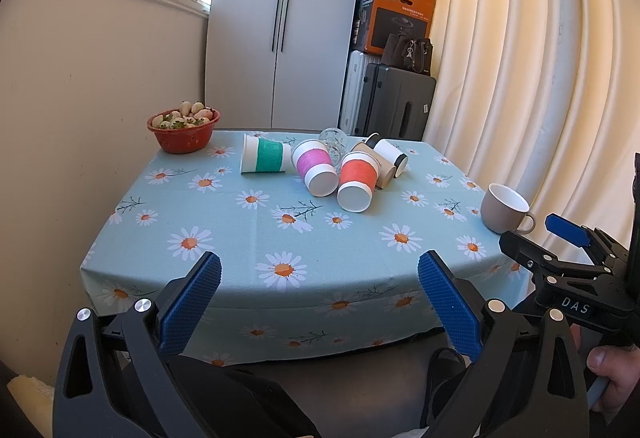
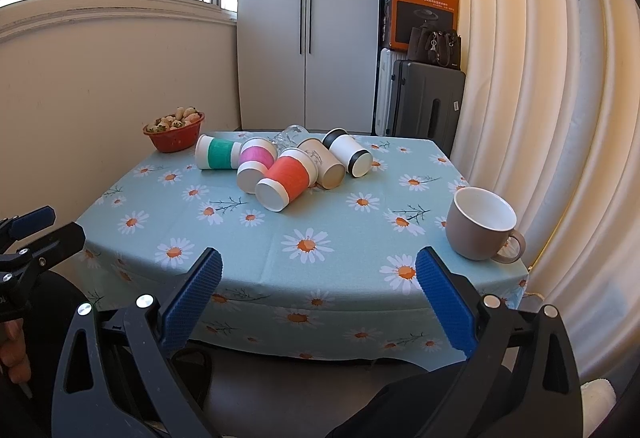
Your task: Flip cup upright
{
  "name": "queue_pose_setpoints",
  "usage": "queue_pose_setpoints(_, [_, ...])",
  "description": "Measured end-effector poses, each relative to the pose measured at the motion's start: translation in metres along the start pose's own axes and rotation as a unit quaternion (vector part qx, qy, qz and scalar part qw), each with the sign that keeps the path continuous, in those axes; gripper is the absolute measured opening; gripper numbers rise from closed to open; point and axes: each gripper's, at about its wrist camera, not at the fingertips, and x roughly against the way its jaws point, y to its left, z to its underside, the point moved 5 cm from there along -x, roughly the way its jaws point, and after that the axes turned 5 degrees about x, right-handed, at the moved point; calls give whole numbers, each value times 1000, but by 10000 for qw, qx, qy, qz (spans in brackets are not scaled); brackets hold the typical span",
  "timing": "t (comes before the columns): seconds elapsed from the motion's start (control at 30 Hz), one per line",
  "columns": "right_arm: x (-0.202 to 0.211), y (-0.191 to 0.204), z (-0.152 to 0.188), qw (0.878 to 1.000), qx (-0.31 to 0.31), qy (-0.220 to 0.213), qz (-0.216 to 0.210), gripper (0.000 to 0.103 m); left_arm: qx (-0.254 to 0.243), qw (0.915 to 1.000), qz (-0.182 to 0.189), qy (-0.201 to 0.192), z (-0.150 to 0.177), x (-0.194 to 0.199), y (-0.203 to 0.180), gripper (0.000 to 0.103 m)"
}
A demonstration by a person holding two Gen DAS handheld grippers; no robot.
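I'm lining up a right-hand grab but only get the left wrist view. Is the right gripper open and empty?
Observer: Yes. The right gripper is wide open, with nothing between its pads.
Operator: The white cup behind the brown one is mostly hidden for me. How does it lie?
Observer: The black-banded white cup lies on its side beside the brown paper cup, with its black-rimmed end towards the camera.

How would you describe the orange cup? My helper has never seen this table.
On the daisy tablecloth, find the cluster of tipped cups at the far middle. The orange cup lies on its side nearest the front edge, the only one with an orange band.
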Motion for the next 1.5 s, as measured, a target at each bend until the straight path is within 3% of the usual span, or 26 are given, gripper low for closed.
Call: queue_pose_setpoints(1.5, [-3,-1,4,10000,18,49,-12,97,-8,10000,-19,41,4,-2,-1,96])
